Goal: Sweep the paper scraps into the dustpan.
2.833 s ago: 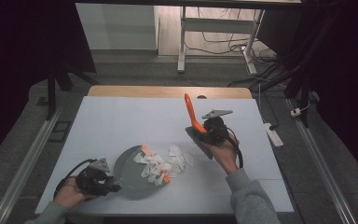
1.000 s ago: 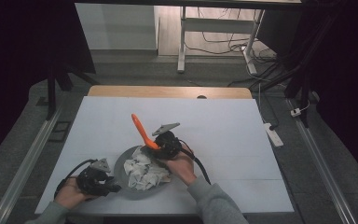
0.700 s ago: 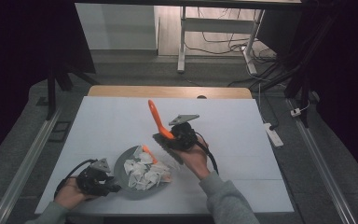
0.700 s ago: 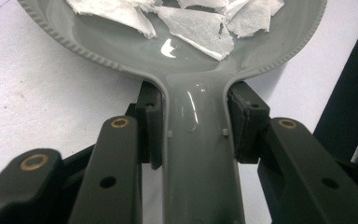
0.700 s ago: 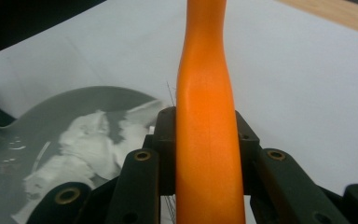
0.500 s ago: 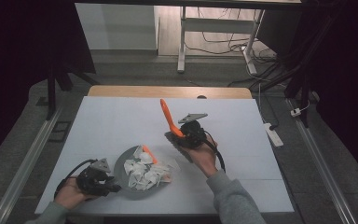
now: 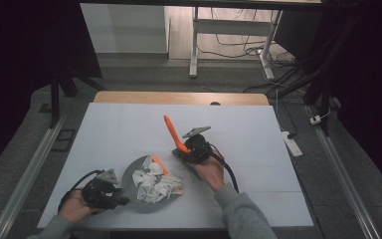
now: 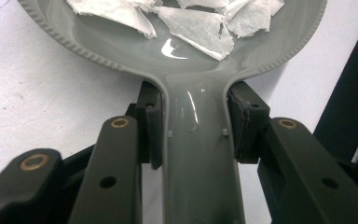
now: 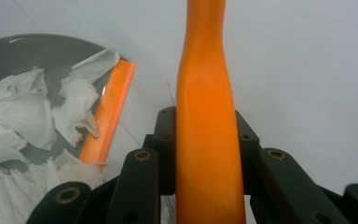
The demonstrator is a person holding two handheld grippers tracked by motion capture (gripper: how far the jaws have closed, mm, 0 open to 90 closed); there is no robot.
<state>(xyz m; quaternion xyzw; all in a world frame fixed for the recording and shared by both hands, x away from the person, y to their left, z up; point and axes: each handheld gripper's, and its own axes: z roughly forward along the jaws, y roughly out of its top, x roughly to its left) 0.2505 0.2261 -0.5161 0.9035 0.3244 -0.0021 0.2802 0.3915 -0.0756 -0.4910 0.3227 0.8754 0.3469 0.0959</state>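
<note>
Item: sweeping paper scraps [image 7: 154, 184] into grey dustpan [image 7: 132, 181]. Left claw [image 8: 193, 126] clamps dustpan's handle; right claw [image 9: 205, 154] grips orange brush [image 7: 173, 133] beside dustpan. Advice: hold dustpan flat on counter [image 7: 109, 124].

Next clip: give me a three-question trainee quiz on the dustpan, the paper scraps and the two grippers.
1. True or false: the left gripper is shut on the grey dustpan's handle.
2. What does the right gripper hold? A) a paper scrap B) the orange brush handle C) nothing
3. Where do the torn paper scraps lie?

Key
1. True; its pads press both sides of the handle.
2. B.
3. In the dustpan's tray, behind its orange lip.
</note>
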